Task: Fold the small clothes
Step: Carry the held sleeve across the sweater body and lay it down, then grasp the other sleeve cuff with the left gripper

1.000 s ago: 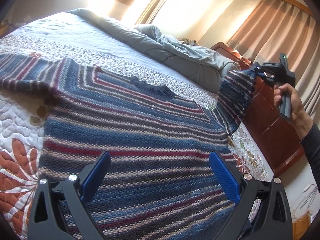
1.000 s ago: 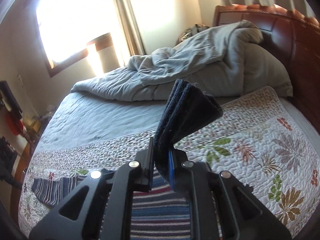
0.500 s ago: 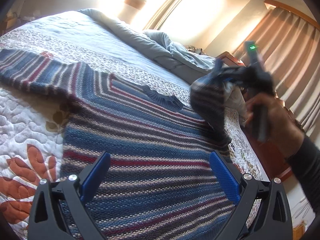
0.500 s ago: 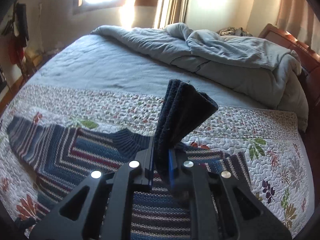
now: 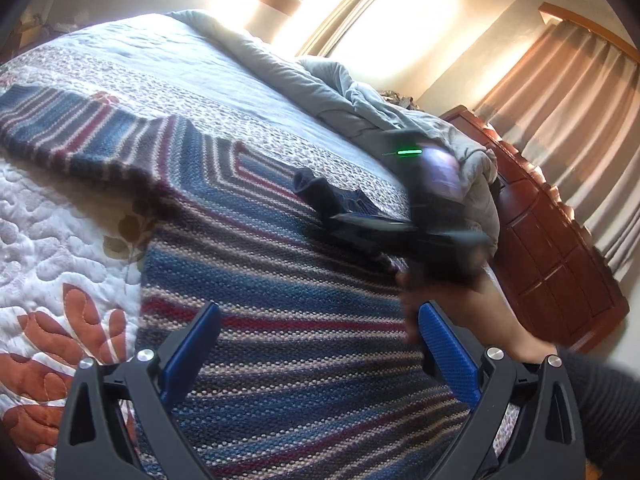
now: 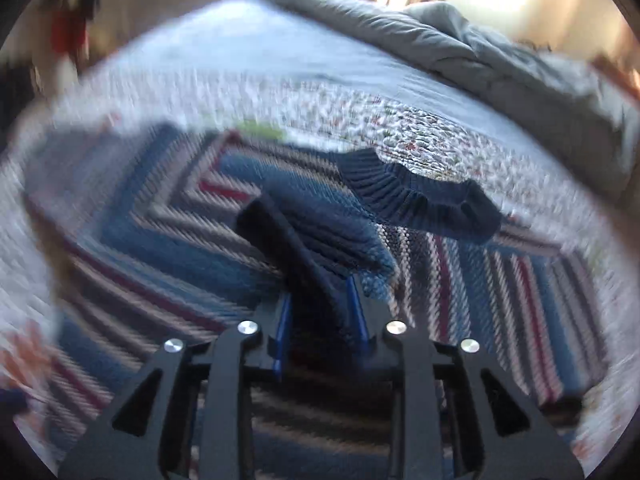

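Note:
A striped blue, red and grey knitted sweater lies flat on the quilted bed, its left sleeve stretched out to the left. My left gripper is open and empty, low over the sweater's body. My right gripper is shut on the dark cuff of the right sleeve and holds it over the sweater's chest, below the navy collar. In the left wrist view the right gripper sits over the collar area, blurred.
The floral quilt covers the bed around the sweater. A rumpled grey duvet lies at the far side. A wooden headboard stands at the right, with curtains behind.
My right gripper has carried the right sleeve from out at the right side inward and down over the sweater's chest. My left gripper has stayed open over the sweater's lower body.

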`<state>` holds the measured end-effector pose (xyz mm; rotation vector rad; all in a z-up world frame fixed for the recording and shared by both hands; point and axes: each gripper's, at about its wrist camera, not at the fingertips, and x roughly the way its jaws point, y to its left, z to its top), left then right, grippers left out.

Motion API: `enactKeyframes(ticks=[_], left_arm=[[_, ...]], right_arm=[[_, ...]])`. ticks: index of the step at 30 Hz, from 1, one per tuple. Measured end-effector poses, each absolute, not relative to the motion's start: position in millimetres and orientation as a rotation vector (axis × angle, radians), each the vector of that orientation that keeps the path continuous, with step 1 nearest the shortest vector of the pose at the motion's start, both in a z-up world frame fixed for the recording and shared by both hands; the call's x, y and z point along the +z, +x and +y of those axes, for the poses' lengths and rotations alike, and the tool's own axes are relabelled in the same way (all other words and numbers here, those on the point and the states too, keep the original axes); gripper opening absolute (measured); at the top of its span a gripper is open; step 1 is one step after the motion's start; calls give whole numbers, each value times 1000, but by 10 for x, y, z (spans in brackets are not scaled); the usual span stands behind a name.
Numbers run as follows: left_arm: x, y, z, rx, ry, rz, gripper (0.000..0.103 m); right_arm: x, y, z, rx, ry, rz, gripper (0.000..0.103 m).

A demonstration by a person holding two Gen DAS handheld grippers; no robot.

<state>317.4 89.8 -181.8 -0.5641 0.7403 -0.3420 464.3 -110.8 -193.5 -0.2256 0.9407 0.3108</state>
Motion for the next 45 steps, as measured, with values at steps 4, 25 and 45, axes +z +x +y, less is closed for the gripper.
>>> enactKeyframes(ticks=[4, 25, 45], left_arm=[[-1876, 3202, 957, -358, -651, 750, 99], [-2593, 5068, 427, -236, -1092, 1108, 99], [-2234, 5440, 176, -124, -734, 1091, 9]], right_arm=[[-1737, 4181, -1921, 280, 187, 844, 68], [-2051, 3527, -2665, 472, 561, 839, 70], [-1961, 3436, -2656, 513, 567, 827, 71]])
